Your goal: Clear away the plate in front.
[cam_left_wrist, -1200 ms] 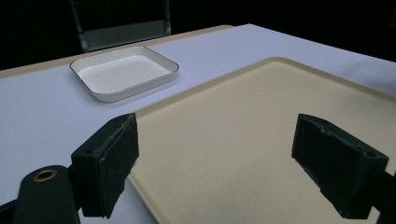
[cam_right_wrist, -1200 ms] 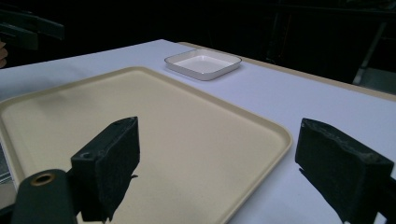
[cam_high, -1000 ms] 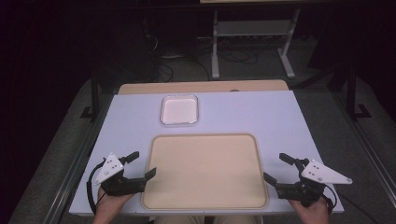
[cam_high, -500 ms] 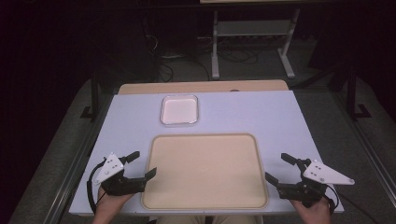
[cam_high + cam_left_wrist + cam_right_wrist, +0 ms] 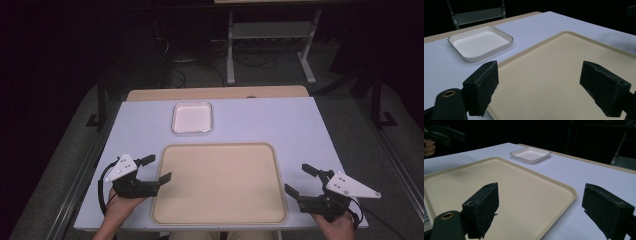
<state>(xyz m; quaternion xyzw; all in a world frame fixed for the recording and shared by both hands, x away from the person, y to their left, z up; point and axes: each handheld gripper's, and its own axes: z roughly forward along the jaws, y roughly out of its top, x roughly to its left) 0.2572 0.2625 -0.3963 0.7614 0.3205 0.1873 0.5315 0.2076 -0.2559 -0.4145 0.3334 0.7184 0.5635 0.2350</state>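
Observation:
A large beige tray lies bare at the front middle of the white table; it also fills much of the left gripper view and right gripper view. A small white dish sits behind it, seen also in both gripper views. My left gripper rests at the tray's left edge, open and holding nothing. My right gripper rests at the tray's right edge, open, nothing between its jaws. In their own views, the left gripper and right gripper stand wide apart.
The white table has bare surface behind and beside the tray. A wooden strip runs along its far edge. A metal stand and cables sit on the dark floor beyond. The other hand's gripper shows far left.
The right gripper has shifted very slightly; otherwise nothing has visibly moved.

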